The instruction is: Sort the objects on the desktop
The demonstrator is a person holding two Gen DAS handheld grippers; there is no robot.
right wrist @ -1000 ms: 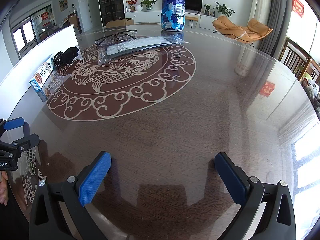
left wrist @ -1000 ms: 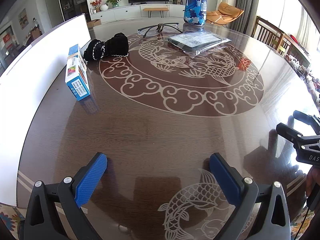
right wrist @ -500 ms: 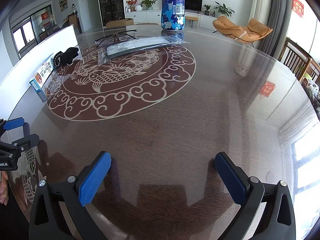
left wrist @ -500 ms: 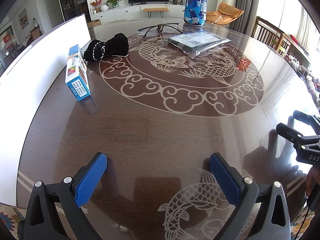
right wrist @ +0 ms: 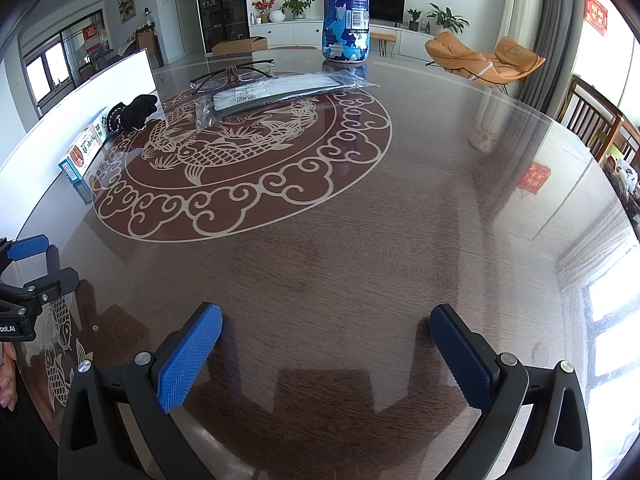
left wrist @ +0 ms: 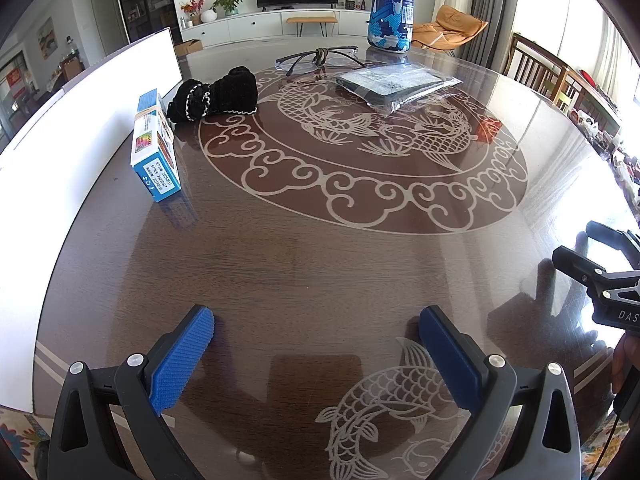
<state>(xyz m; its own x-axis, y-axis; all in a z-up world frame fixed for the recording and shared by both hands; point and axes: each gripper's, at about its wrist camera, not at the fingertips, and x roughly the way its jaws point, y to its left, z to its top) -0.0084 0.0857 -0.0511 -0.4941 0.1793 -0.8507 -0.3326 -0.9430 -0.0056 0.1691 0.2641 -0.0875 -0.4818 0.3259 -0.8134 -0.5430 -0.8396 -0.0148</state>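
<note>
On the near part of the table (left wrist: 320,264), two grippers side by side: left gripper (left wrist: 316,320), right gripper (right wrist: 326,318), each with fingers spread wide apart, nothing between them. Along the table's left edge, a board (left wrist: 80,120) standing upright. Just beside it, a small box (left wrist: 154,152); behind the box, touching or nearly so (hard to tell which), a rolled cloth (left wrist: 218,94). Farther back, near the middle, a flat plastic packet (left wrist: 396,84). Left of and behind the packet, a pair of glasses (left wrist: 318,58). Farthest back, behind the packet, a can (left wrist: 392,4) standing upright.
</note>
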